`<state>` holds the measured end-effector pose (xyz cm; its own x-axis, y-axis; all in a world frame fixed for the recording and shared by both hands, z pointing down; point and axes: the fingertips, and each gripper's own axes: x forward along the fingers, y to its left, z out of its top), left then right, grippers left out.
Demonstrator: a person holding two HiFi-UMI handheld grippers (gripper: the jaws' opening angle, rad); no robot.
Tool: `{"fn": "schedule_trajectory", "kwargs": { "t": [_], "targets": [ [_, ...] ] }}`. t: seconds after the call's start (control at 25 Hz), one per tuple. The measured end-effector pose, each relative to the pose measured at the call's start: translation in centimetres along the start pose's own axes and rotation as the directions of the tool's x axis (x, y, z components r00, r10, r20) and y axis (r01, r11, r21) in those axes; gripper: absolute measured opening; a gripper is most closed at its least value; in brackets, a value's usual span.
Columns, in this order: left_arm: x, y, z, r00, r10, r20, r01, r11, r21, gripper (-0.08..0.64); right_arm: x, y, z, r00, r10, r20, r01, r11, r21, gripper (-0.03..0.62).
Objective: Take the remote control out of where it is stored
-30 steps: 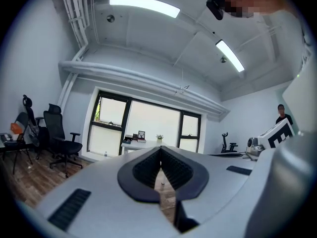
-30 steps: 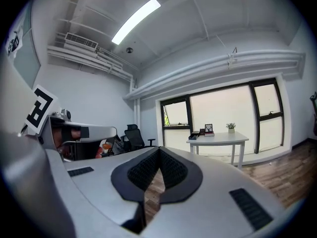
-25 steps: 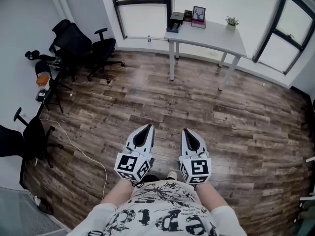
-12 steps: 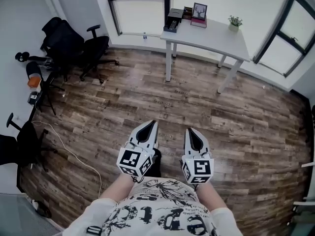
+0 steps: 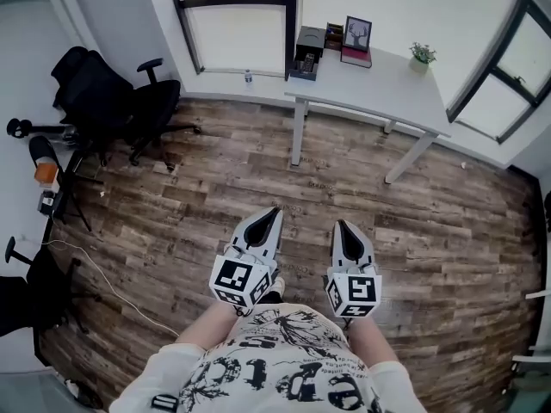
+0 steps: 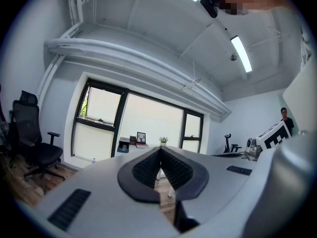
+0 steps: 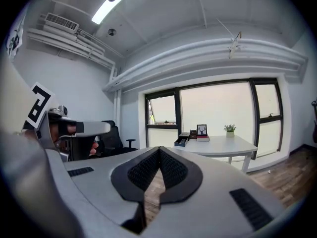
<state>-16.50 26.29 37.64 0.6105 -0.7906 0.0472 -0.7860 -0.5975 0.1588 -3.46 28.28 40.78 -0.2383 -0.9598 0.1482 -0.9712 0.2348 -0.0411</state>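
**Both jaws closed, nothing held**

Left hand-held gripper (image 5: 274, 212) and right hand-held gripper (image 5: 342, 224) sit side by side over the wooden floor (image 5: 448, 222), pointing toward the white surface (image 5: 387, 84) and well apart from it. Each has its jaws pressed together with nothing between them. On the surface: a black box (image 5: 307, 46) at the left end, a picture frame (image 5: 357, 33) beside it, a small plant (image 5: 422, 54) further right. Remote control can't be made out in any view — can't tell where it is.

Bright window (image 5: 237, 37) daylight, fisheye-warped edges
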Motion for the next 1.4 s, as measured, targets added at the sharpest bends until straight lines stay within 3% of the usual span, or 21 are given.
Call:
{"fn": "schedule_trajectory", "kwargs": {
  "t": [0.2, 0.52, 0.88, 1.08, 1.4],
  "targets": [
    [3.8, 6.7, 1.5, 1.000, 0.012, 0.003, -0.012, 1.000, -0.016, 0.011, 7.5, 1.1, 1.0, 1.000, -0.004, -0.021, 0.005, 1.000, 0.015, 0.002],
    [10.9, 11.4, 1.3, 1.000, 0.020, -0.013, -0.020, 0.998, -0.054, 0.011, 15.7, -1.3, 1.3, 0.999, 0.009, -0.043, -0.008, 1.000, 0.010, 0.002],
    [23.1, 14.2, 2.6, 0.994, 0.111, -0.006, -0.111, 0.994, -0.013, 0.011, 27.4, -9.1, 2.1, 0.994, 0.091, -0.061, -0.089, 0.995, 0.034, 0.002],
    [32.3, 15.9, 3.7, 0.988, 0.152, -0.008, -0.153, 0.986, -0.065, 0.011, 34.6, -15.1, 4.7, 0.988, 0.147, -0.048, -0.146, 0.989, 0.018, 0.002],
    [44.3, 17.6, 5.0, 0.979, 0.203, 0.006, -0.203, 0.978, -0.056, 0.011, 43.6, -23.9, 6.8, 0.981, 0.187, -0.052, -0.187, 0.982, 0.003, 0.002]
  ]
}}
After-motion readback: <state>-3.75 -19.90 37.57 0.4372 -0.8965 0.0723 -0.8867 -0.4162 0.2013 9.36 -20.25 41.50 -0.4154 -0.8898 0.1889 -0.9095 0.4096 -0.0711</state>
